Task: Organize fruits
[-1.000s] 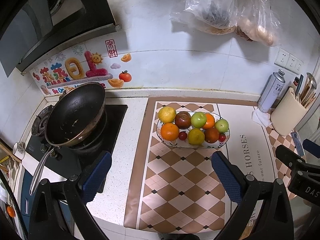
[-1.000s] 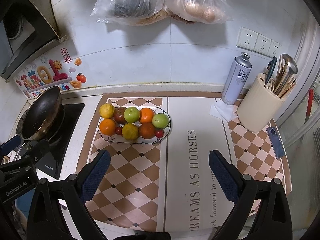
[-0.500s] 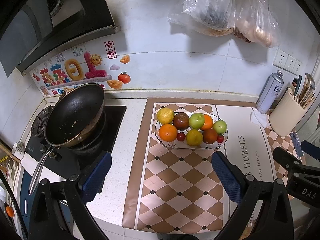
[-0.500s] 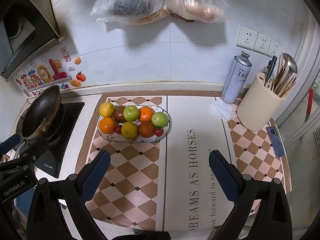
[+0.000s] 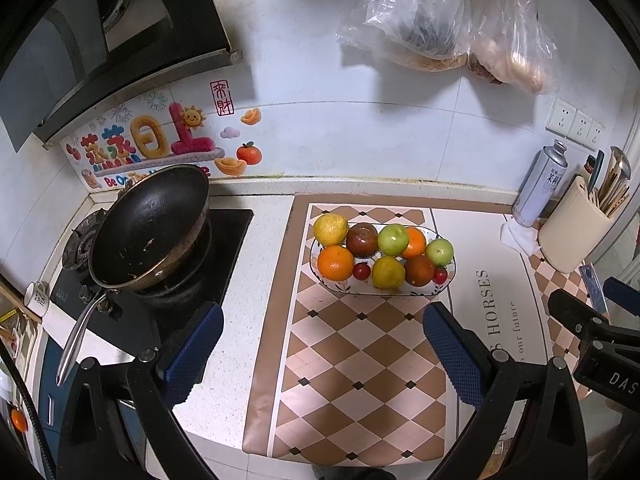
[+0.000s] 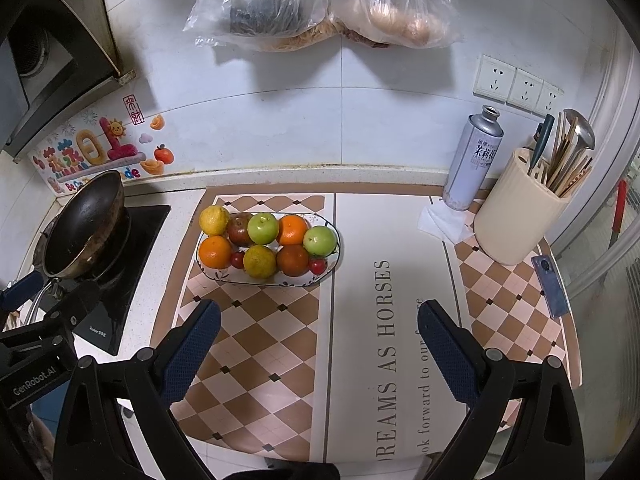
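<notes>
A kitchen worktop (image 5: 256, 264) seen from above: ten fruits sit packed in two rows on an oval plate (image 6: 268, 281) resting on the checkered mat (image 6: 256, 332), with both tools drawn slightly back from it compared with a second ago, the plate now smaller and farther off in each view. The left hand-held gripper (image 5: 320, 344) hangs above the mat's near edge, jaws spread wide and holding nothing; the right hand-held gripper (image 6: 318, 340) is likewise wide open and empty, well apart from the plate. With every fruit on the plate and neither tool reaching in, the sorting looks finished or close to it. Legible writing includes "DREAMS AS HORSES" on the mat's pale panel (image 6: 384, 320), "GenRobot.AI" on the left tool's body as seen from the right wrist, Chinese characters on the silver can (image 6: 474, 160) beside the utensil holder (image 6: 516, 220), and a festive wall sticker (image 5: 148, 148) above the wok (image 5: 148, 224) on the stove.
</notes>
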Action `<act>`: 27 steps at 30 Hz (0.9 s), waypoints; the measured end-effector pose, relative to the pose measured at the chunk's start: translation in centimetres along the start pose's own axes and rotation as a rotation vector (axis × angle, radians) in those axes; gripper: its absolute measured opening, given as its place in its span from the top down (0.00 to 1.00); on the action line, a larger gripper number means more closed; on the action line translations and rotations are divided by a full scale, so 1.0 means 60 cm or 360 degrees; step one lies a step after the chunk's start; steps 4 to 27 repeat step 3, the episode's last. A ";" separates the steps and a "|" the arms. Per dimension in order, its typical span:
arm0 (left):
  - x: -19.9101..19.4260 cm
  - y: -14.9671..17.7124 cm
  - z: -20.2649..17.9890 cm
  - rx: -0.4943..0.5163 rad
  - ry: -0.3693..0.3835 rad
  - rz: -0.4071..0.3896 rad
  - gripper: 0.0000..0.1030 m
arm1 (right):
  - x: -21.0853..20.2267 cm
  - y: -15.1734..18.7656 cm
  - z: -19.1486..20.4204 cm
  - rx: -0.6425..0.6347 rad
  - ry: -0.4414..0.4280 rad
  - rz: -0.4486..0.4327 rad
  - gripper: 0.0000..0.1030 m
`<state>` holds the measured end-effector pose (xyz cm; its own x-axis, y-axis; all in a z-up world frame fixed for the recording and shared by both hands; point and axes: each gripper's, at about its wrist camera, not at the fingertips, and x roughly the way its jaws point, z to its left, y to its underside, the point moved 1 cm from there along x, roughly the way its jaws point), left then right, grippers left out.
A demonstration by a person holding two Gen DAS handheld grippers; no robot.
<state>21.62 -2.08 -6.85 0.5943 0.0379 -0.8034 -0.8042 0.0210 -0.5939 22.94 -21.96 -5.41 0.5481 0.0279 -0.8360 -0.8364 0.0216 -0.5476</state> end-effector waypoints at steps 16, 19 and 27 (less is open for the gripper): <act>0.000 0.000 0.000 0.0000 0.0004 -0.0010 0.01 | 0.000 0.000 0.000 0.0000 0.0000 0.0000 0.02; 0.000 0.000 0.000 0.0000 0.0004 -0.0010 0.01 | 0.000 0.000 0.000 0.0000 0.0000 0.0000 0.02; 0.000 0.000 0.000 0.0000 0.0004 -0.0010 0.01 | 0.000 0.000 0.000 0.0000 0.0000 0.0000 0.02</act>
